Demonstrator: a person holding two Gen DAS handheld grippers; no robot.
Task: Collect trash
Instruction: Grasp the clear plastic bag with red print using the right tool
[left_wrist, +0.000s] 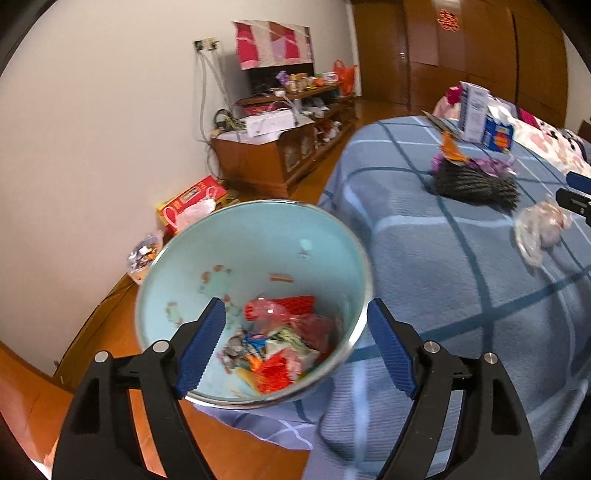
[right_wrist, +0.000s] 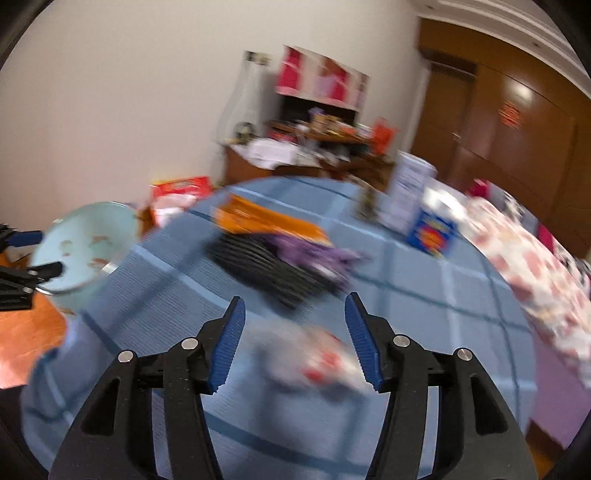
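Observation:
A light-blue bin (left_wrist: 258, 236) with a metal rim stands on the floor beside the bed, holding crumpled red, orange and white trash (left_wrist: 280, 343). My left gripper (left_wrist: 295, 302) hangs open over the bin's mouth with nothing between its fingers. On the blue checked blanket (right_wrist: 424, 295) lies a crumpled clear wrapper (right_wrist: 314, 358) with red marks, blurred. My right gripper (right_wrist: 294, 297) stands open just above it, one finger on each side, pads apart from it. The left wrist view shows that wrapper (left_wrist: 539, 229) below the right gripper's tips (left_wrist: 576, 192). The bin (right_wrist: 88, 236) is at the left in the right wrist view.
An orange wrapper (right_wrist: 266, 221) and a purple one (right_wrist: 314, 254) lie on a black knitted thing (right_wrist: 273, 273) mid-bed. Boxes (right_wrist: 432, 229) stand further back by a floral quilt (right_wrist: 524, 266). A red box (left_wrist: 192, 203) and a wooden cabinet (left_wrist: 258, 158) line the wall.

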